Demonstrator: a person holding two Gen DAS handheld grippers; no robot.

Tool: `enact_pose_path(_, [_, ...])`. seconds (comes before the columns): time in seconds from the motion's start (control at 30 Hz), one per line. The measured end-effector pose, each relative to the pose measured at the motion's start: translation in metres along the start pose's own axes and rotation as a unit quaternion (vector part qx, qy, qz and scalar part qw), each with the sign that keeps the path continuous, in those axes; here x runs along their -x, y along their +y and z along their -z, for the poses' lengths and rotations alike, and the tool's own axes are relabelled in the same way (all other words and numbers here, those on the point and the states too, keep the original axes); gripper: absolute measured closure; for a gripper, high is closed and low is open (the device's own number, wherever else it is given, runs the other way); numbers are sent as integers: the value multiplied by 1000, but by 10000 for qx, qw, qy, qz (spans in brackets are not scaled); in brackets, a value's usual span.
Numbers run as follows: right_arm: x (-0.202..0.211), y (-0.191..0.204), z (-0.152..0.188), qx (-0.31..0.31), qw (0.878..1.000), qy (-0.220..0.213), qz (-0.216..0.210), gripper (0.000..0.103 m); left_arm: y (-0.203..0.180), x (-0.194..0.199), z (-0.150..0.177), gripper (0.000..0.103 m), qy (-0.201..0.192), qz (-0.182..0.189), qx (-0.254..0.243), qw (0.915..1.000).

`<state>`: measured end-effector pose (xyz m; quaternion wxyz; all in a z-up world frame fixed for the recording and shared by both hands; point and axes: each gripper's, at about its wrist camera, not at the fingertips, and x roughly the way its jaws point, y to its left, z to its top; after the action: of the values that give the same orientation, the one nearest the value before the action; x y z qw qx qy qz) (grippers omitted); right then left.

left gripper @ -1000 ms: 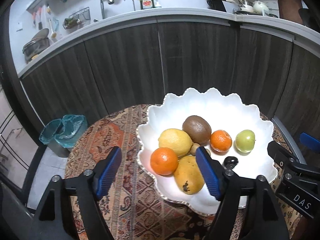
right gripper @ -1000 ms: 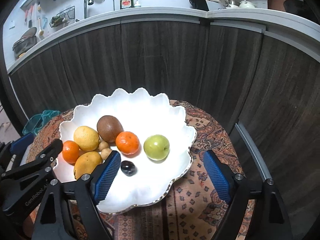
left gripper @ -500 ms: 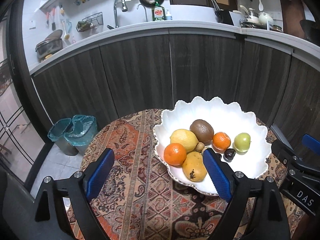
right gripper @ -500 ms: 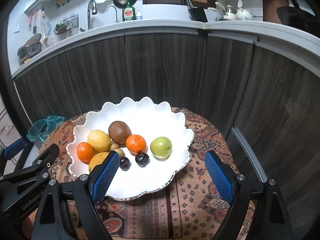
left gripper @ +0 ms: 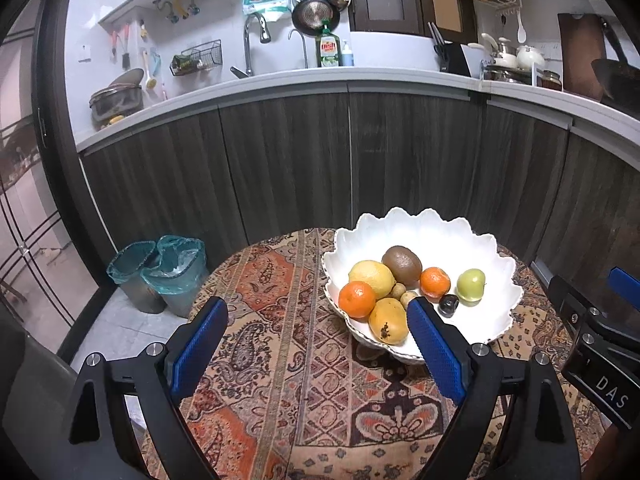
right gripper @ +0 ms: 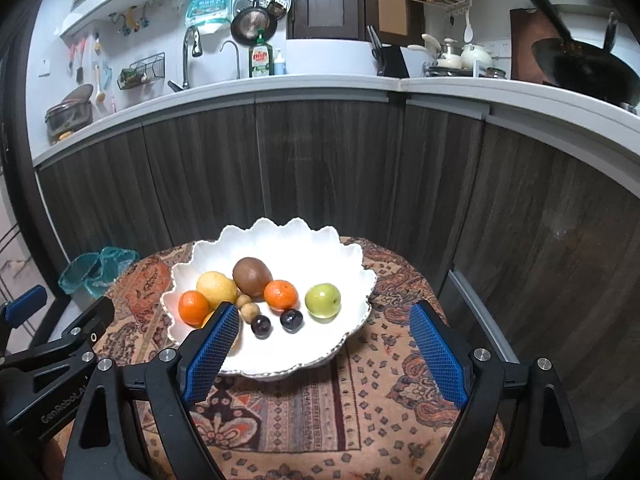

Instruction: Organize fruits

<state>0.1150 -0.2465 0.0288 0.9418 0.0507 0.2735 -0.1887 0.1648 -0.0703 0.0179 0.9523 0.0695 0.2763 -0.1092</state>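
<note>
A white scalloped bowl [left gripper: 424,220] [right gripper: 280,228] stands on the round table. It holds a lemon [left gripper: 372,278], a kiwi [left gripper: 402,265], two oranges [left gripper: 357,299] [left gripper: 435,282], a mango [left gripper: 388,320], a green apple [right gripper: 323,300], two dark plums [right gripper: 261,325] [right gripper: 291,320] and small brown fruits [right gripper: 244,306]. My left gripper [left gripper: 314,312] hovers open and empty over the cloth, left of and nearer than the bowl. Open too, my right gripper [right gripper: 324,314] hangs before the bowl's near right rim with nothing between its pads.
A patterned orange-brown cloth [left gripper: 280,320] covers the table. Two bins with teal liners [left gripper: 160,272] stand on the floor at the left. Dark wooden cabinet fronts [right gripper: 320,184] curve behind the table, with a kitchen counter above. A metal rail [right gripper: 476,312] runs past the table's right edge.
Both grippers have drawn back and up from the bowl, which now looks smaller and farther. The left jaws have spread wider. A second dark plum has come into the right wrist view.
</note>
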Motion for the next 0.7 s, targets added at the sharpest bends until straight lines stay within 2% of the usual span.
enact_pose_path(0.23, [21,-4,7,-45,9999,-137,-12,15,1,23,9,10,-98,-2,30,9999])
enact_pose_path(0.7, [40,-13,32,-104,9998,-139,0,15,-2,43,33,10,-182,1,89,9998])
